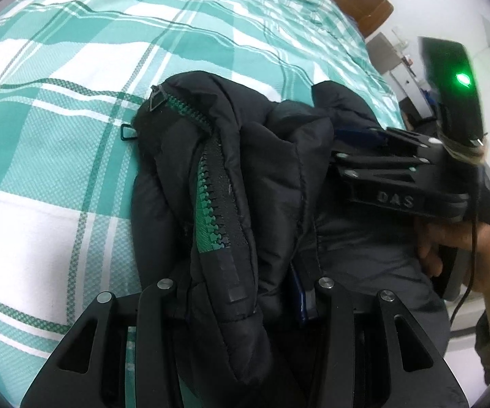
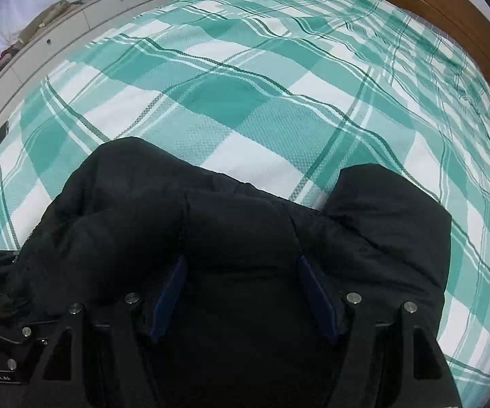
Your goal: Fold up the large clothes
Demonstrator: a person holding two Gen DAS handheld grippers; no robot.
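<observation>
Here the black puffer jacket point(image 1: 245, 183) lies bunched, its green zipper point(image 1: 210, 200) exposed.

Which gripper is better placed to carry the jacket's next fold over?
Probably the left gripper: it clamps the black puffer jacket at its green zipper edge. The right gripper grips bulky padding mid-garment, better as the anchor.

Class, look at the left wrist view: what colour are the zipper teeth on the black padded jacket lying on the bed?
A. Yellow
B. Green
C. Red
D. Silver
B: the zipper teeth running along the black padded jacket are plainly green, close in shade to the green-and-white checked bedspread beneath it.
</observation>
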